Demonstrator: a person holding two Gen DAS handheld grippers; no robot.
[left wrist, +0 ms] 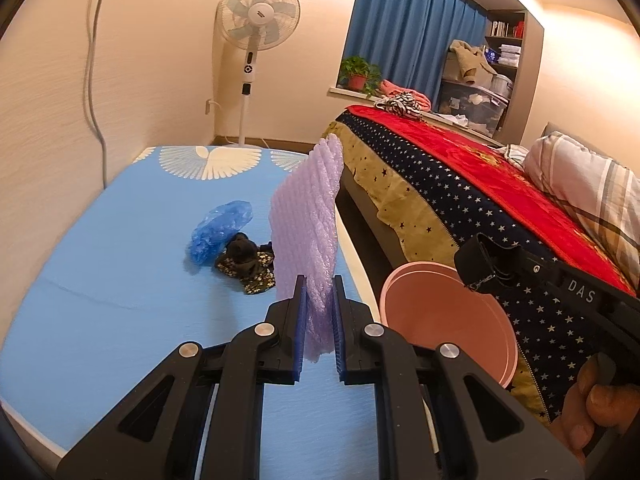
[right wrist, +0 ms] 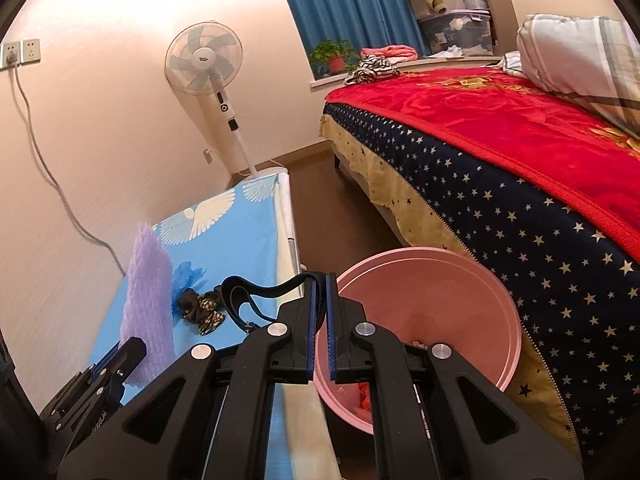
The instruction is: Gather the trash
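My left gripper (left wrist: 320, 285) is shut on a sheet of purple bubble wrap (left wrist: 306, 220), which stands upright above the blue mat (left wrist: 120, 280). My right gripper (right wrist: 320, 280) is shut on a black strap (right wrist: 244, 294) that loops out to its left. In the left wrist view the right gripper (left wrist: 490, 268) hangs over the pink bin (left wrist: 404, 280), with a hand (left wrist: 592, 400) behind it. The pink bin (right wrist: 514, 320) stands on the floor between mat and bed, with some orange scraps at its bottom. A crumpled blue plastic bag (left wrist: 222, 226) and a dark floral cloth (left wrist: 248, 266) lie on the mat.
A bed with a red blanket (right wrist: 500, 120) and a starred cover fills the right side, a striped pillow (right wrist: 580, 60) at its head. A standing fan (left wrist: 260, 16) is in the far corner. A grey cable (right wrist: 60, 200) runs down the left wall. Blue curtains (left wrist: 408, 24) hang behind.
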